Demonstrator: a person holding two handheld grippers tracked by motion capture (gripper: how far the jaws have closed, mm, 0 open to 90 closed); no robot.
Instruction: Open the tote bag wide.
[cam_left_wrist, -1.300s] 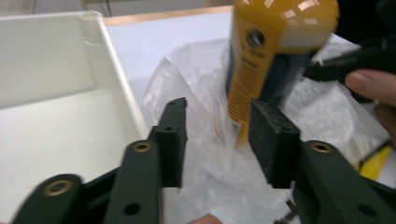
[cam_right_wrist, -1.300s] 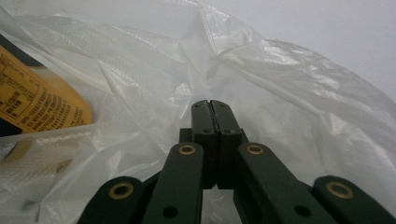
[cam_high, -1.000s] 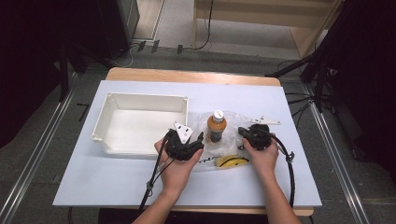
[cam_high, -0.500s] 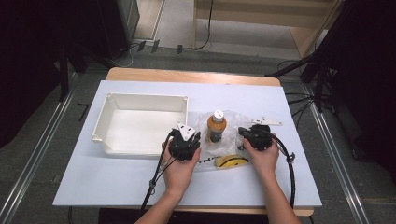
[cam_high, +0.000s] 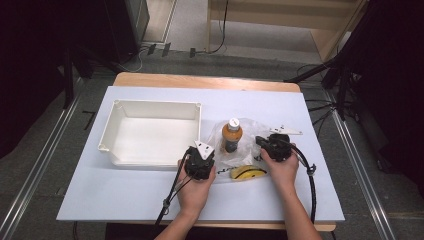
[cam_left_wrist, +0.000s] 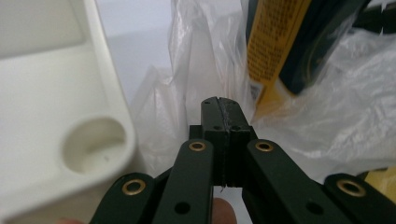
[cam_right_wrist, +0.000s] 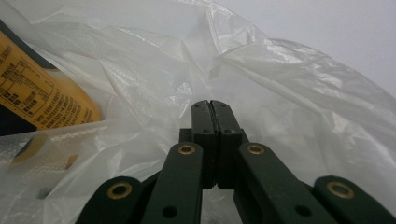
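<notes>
Since the earlier frames the left claw (cam_high: 201, 161) has sunk a little toward the bench (cam_high: 125, 195) at lower centre of the high view, and its jaws have just been closing; in the left gripper view they now meet, seemingly pinching the edge of the clear plastic bag (cam_left_wrist: 196, 70). The right claw (cam_high: 272, 145) is likewise together, against the bag's film at right of centre. With both edges apparently pinched, the bag looks ready for opening; inside stands the orange bottle (cam_high: 232, 136), a banana (cam_high: 246, 173) beside it and the white tray (cam_high: 150, 107) to its left.

Counted on the table: one white tray (cam_high: 150, 134) | one orange bottle (cam_high: 232, 136) | one clear plastic bag (cam_high: 250, 131) | one banana (cam_high: 246, 173) | two grippers held: left gripper (cam_high: 200, 162), right gripper (cam_high: 272, 146)
</notes>
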